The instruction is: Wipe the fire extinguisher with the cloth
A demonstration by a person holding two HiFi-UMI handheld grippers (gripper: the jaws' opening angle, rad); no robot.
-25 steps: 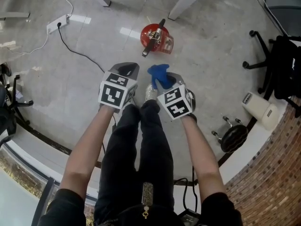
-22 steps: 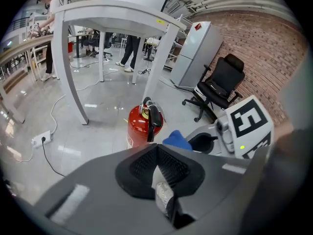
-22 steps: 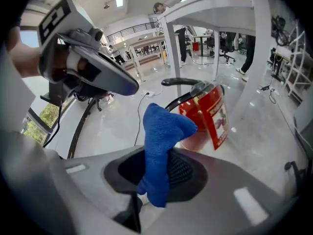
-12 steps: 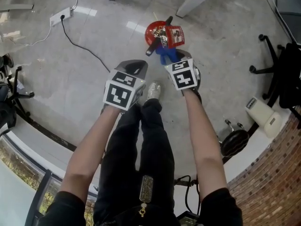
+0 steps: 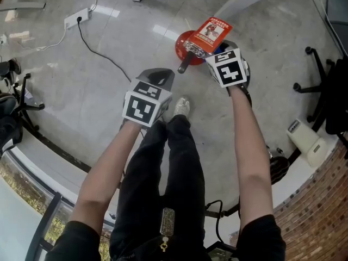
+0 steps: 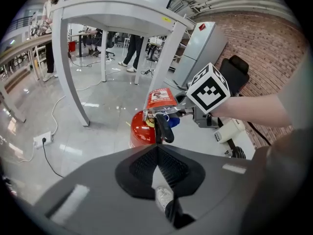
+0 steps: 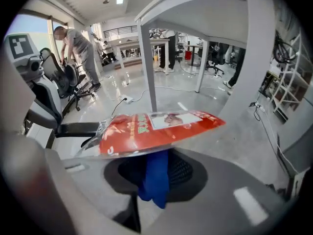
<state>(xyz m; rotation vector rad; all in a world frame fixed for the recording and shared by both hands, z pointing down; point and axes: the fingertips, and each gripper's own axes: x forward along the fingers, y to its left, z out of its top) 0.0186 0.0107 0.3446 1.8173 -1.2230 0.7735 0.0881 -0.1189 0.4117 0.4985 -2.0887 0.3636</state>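
Note:
A red fire extinguisher (image 5: pixel 187 43) stands on the floor, with a black handle (image 5: pixel 184 65) and a red-and-white tag (image 5: pixel 213 30). My right gripper (image 5: pixel 216 51) is at its top, shut on a blue cloth (image 7: pixel 155 177) that hangs between the jaws. The tag (image 7: pixel 161 129) lies across the jaws just in front of the cloth. The left gripper view shows the extinguisher (image 6: pixel 143 131), the cloth (image 6: pixel 175 120) beside its valve, and the right gripper (image 6: pixel 182 112). My left gripper (image 5: pixel 159 78) is shut and empty, held back nearer my legs; its jaws (image 6: pixel 156 148) point towards the extinguisher.
A power strip (image 5: pixel 76 19) with a black cable lies on the floor at the far left. White table legs (image 5: pixel 239 1) stand behind the extinguisher. An office chair (image 5: pixel 326 91), a white device (image 5: pixel 307 140) and a brick wall (image 5: pixel 321 211) are at the right. My shoe (image 5: pixel 182 106) is below the extinguisher.
My right gripper has carried the blue cloth away from my body to the top of the extinguisher, under its tag. The left gripper has stayed in place.

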